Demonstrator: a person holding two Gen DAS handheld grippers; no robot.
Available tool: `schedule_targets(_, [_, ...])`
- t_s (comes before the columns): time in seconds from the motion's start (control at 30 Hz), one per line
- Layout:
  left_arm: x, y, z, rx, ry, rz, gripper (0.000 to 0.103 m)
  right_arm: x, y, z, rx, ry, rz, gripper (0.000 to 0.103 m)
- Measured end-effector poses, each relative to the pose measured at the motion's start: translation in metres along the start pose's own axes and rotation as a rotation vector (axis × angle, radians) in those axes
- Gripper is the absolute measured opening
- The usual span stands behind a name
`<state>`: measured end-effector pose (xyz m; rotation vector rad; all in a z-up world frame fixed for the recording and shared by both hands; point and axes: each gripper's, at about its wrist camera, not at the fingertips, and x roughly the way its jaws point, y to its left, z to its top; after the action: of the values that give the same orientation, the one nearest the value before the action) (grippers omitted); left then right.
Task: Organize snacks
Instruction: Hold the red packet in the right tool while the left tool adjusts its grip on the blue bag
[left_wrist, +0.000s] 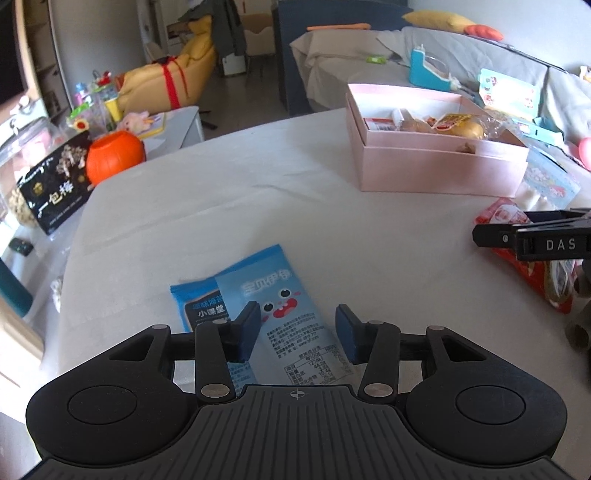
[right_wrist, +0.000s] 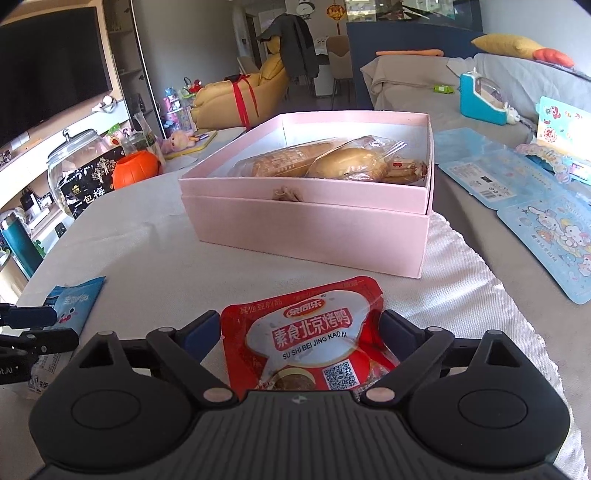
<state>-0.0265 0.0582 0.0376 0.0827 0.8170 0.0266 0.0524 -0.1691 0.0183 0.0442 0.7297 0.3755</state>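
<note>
Two blue snack packets (left_wrist: 273, 295) lie overlapped on the white table. My left gripper (left_wrist: 295, 332) is open just above them, its jaws on either side of the light blue one. A red snack pouch (right_wrist: 306, 332) lies between the open jaws of my right gripper (right_wrist: 301, 332); whether the pads touch it I cannot tell. The pouch also shows in the left wrist view (left_wrist: 532, 258), under the right gripper (left_wrist: 517, 238). A pink open box (right_wrist: 306, 221) with wrapped breads (right_wrist: 332, 162) stands behind the pouch; it also shows in the left wrist view (left_wrist: 436, 166).
A black snack box (left_wrist: 55, 184), an orange pumpkin pot (left_wrist: 112, 155) and a glass jar (right_wrist: 74, 162) stand past the table's left edge. Blue cartoon sheets (right_wrist: 535, 206) lie right of the pink box. A sofa (left_wrist: 461, 55) runs behind the table.
</note>
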Motion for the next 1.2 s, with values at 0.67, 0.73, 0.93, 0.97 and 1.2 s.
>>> schedule_targets(0.67, [-0.022, 0.085, -0.013, -0.363, -0.056, 0.001, 0.064, 0.000, -0.001, 0.000, 0.003, 0.000, 0.002, 0.094])
schedule_targets(0.73, [-0.014, 0.094, -0.018, -0.426, -0.024, -0.037, 0.064, 0.000, -0.001, 0.000, 0.003, 0.000, 0.004, 0.094])
schedule_targets(0.93, [0.010, 0.061, -0.006, -0.287, 0.007, -0.096, 0.066, 0.000, 0.000, 0.000, 0.001, 0.001, 0.003, 0.095])
schedule_targets(0.97, [0.012, 0.054, -0.003, -0.251, 0.002, -0.093, 0.069, 0.000, 0.000, 0.000, 0.001, 0.001, 0.002, 0.095])
schedule_targets(1.2, [0.024, 0.014, 0.017, -0.069, -0.034, -0.106, 0.070, 0.000, 0.000, 0.000, 0.001, 0.001, 0.003, 0.095])
